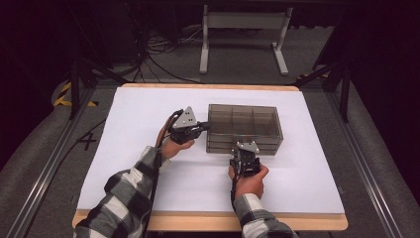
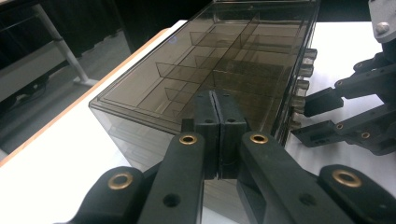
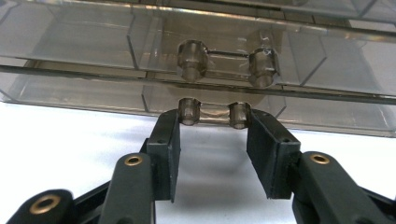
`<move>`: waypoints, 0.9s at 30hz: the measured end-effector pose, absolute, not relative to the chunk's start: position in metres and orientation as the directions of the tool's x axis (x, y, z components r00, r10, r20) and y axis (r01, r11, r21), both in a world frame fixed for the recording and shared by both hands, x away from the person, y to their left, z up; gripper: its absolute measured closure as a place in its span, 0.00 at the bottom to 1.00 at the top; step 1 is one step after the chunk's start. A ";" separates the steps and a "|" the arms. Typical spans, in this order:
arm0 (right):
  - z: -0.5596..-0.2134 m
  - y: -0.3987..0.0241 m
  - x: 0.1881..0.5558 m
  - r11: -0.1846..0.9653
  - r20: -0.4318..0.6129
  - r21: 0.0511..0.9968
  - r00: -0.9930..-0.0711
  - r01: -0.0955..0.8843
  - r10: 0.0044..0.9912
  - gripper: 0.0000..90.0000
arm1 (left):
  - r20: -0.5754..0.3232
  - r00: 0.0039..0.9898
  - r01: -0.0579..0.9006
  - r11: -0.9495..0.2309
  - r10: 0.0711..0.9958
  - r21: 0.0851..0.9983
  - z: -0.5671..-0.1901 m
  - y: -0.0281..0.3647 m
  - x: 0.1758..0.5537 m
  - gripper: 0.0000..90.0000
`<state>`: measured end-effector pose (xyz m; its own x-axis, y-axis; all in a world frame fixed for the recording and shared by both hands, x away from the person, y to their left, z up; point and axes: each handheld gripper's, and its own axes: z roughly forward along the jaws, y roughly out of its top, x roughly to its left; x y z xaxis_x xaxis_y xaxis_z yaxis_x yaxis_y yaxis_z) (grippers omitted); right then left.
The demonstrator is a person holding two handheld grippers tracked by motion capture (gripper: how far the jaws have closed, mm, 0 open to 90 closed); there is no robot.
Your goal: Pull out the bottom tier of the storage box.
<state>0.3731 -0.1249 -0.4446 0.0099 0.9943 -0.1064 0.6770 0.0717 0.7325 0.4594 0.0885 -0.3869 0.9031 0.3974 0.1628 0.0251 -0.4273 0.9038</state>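
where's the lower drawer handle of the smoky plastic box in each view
High view: lower drawer handle sits on the box's near side, at the tip of the right gripper.
Left gripper view: it is among the knobs down the box's right edge, by the right gripper's jaws.
Right gripper view: centre, between that gripper's fingertips.
Shared landmark: the smoky plastic box with dividers.

One smoky plastic drawer box (image 1: 244,128), two handheld grippers, one white table (image 1: 133,148)
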 end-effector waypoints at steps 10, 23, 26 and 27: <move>-0.445 -0.126 0.370 0.071 -0.101 0.732 0.004 0.677 0.995 0.62 | 0.160 0.903 0.027 -0.426 0.398 0.904 -0.387 0.088 0.459 0.99; -0.445 -0.126 0.365 0.077 -0.101 0.730 -0.004 0.679 0.995 0.62 | 0.159 0.903 0.029 -0.425 0.400 0.905 -0.387 0.088 0.459 0.99; -0.444 -0.126 0.364 0.076 -0.097 0.725 -0.008 0.685 0.995 0.62 | 0.158 0.902 0.030 -0.425 0.401 0.904 -0.387 0.088 0.459 0.99; -0.444 -0.126 0.364 0.078 -0.099 0.723 -0.009 0.686 0.995 0.62 | 0.158 0.903 0.031 -0.425 0.401 0.905 -0.387 0.088 0.459 0.99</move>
